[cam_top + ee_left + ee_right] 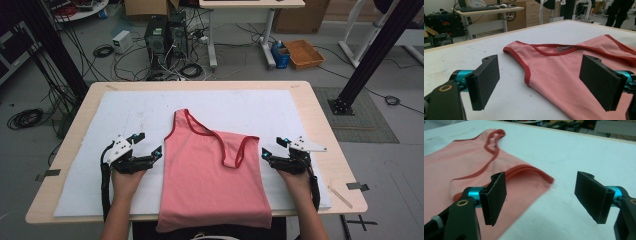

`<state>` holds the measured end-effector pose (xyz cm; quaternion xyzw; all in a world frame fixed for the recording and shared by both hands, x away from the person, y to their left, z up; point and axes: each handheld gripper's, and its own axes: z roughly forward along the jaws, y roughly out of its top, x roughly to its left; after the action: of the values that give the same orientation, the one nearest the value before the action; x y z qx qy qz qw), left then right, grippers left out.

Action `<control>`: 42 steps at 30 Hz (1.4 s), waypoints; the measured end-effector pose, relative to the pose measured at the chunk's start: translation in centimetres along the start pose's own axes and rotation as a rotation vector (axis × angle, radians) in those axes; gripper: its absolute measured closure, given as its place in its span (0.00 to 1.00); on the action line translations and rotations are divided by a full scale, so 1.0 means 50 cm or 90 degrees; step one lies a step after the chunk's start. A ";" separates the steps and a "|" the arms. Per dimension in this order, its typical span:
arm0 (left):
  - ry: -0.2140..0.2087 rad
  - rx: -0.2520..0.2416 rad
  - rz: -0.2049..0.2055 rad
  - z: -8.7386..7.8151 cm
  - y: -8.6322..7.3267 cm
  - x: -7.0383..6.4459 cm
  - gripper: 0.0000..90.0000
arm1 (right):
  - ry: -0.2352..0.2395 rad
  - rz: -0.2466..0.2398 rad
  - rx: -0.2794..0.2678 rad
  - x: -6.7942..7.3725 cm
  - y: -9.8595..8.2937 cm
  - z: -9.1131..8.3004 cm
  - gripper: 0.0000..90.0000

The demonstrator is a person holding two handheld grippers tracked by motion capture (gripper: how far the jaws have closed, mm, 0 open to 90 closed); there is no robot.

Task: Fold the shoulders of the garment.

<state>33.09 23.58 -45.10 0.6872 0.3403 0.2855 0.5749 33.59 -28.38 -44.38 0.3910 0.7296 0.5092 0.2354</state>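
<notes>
A pink tank top with dark red trim lies flat on the white mat, its hem hanging over the table's near edge. One strap reaches up at the far left; the other side is folded over. My left gripper is open just left of the top's edge, nothing between its jaws. In the left gripper view the top lies ahead, between and beyond the gripper. My right gripper is open at the top's right edge. In the right gripper view the top's trimmed corner lies near the gripper.
The mat covers most of a light wooden table. Beyond the table stand computer towers, tangled cables, a desk leg and an orange basket. Black frame posts rise at both sides. Tape strips lie near the table's right front corner.
</notes>
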 end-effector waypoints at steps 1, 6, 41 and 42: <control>0.000 0.001 0.000 0.000 0.000 0.000 0.18 | -0.003 0.006 -0.001 -0.005 -0.006 0.001 0.28; 0.001 -0.001 -0.002 0.000 0.000 0.000 0.18 | 0.003 0.028 -0.006 -0.012 -0.009 0.001 0.28; -0.045 0.155 -0.148 0.242 0.112 0.115 0.18 | -0.008 0.033 0.004 -0.012 -0.008 0.005 0.24; -0.039 0.171 -0.142 0.252 0.113 0.120 0.18 | -0.009 0.036 0.005 -0.011 -0.008 0.005 0.24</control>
<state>47.40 20.24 -41.78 0.7241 0.4320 0.1508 0.5161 33.95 -28.79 -44.89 0.4163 0.7184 0.5100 0.2245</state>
